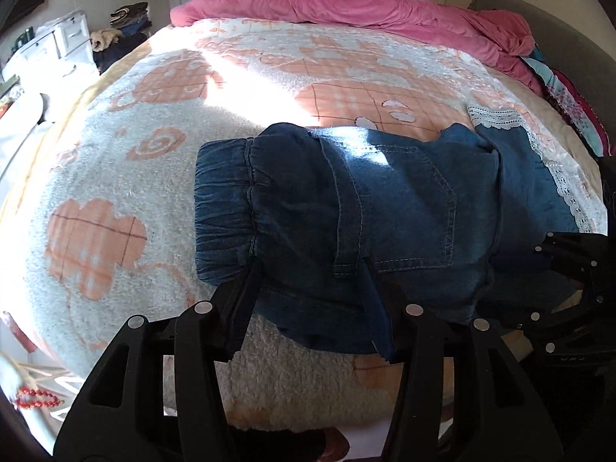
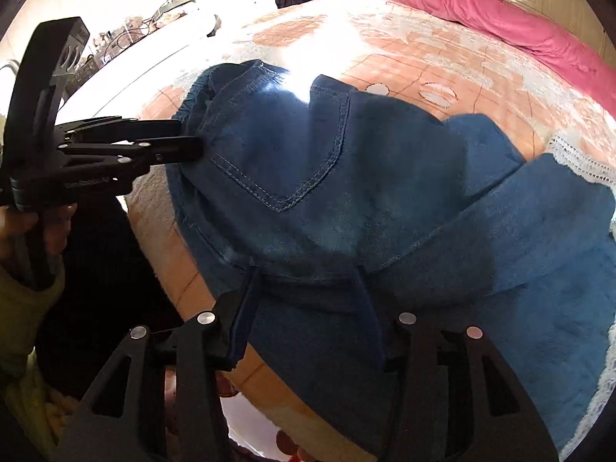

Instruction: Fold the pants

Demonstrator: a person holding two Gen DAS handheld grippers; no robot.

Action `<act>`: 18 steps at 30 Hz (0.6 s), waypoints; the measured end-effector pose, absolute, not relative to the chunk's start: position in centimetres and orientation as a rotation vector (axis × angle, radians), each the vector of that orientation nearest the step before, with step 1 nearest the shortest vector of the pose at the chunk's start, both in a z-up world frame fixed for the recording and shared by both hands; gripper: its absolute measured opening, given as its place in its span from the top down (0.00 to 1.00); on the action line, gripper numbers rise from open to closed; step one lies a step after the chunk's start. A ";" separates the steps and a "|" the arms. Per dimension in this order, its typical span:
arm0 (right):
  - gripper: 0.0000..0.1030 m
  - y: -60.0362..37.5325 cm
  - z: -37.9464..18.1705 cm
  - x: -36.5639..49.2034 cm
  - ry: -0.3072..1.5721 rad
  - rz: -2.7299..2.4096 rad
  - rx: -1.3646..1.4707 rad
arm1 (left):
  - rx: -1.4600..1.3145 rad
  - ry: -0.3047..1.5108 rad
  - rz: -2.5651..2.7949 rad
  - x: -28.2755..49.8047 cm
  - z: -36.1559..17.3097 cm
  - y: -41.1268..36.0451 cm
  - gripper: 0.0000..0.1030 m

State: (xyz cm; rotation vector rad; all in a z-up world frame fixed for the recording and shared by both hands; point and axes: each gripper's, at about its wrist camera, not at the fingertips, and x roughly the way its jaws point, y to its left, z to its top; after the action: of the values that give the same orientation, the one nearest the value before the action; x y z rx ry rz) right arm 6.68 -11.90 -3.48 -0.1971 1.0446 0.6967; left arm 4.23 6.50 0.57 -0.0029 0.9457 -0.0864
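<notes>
Small blue denim pants [image 1: 365, 208] lie on the bed, elastic waistband to the left, lace-trimmed cuffs [image 1: 558, 177] to the right; they also fill the right wrist view [image 2: 346, 192]. My left gripper [image 1: 312, 269] is open, its fingers [image 1: 246, 292] spread wide at the pants' near edge, just behind the waistband. My right gripper [image 2: 304, 281] is open too, fingers [image 2: 246, 300] spread over the near edge of the folded denim. The left gripper shows in the right wrist view [image 2: 188, 142], its tips at the waistband end. The right gripper shows at the left wrist view's right edge [image 1: 554, 254].
The bed has a white and orange fleece blanket [image 1: 192, 115]. A pink duvet [image 1: 346, 0] is bunched along the far side. White drawers [image 1: 69, 34] and piled clothes [image 1: 127, 19] stand beyond the bed on the left. My hand in a yellow-green sleeve [image 2: 27, 288] holds the left gripper.
</notes>
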 end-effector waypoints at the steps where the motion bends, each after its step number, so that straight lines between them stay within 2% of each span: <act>1: 0.54 -12.0 -3.3 6.7 1.044 0.700 -0.192 | -0.011 0.941 -0.087 4.2 0.7 6.6 0.58; 3: 0.54 -12.7 -2.6 6.8 1.031 0.715 -0.156 | -0.025 0.912 -0.072 3.8 1.3 6.8 0.58; 6: 0.54 -14.8 -1.0 7.1 0.973 0.686 -0.100 | -0.018 0.809 -0.045 2.3 3.6 6.5 0.49; 9: 0.50 -17.8 0.9 7.9 0.900 0.607 -0.043 | -0.042 0.772 -0.078 1.9 5.3 6.0 0.46; 11: 0.48 -19.8 1.5 8.6 0.879 0.557 0.009 | -0.062 0.769 -0.116 2.2 5.9 5.3 0.43; 16: 0.47 -24.0 2.8 11.1 0.859 0.415 0.039 | -0.076 0.821 -0.266 3.9 5.6 1.7 0.42; 18: 0.42 -25.2 3.4 12.1 0.856 0.386 0.039 | -0.071 0.848 -0.315 4.6 5.1 0.1 0.42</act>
State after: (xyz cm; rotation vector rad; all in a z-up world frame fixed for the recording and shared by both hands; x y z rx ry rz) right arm 12.05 -25.22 3.39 0.0394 0.8564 0.3855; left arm 4.62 0.05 5.10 -0.0708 0.8485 -0.3145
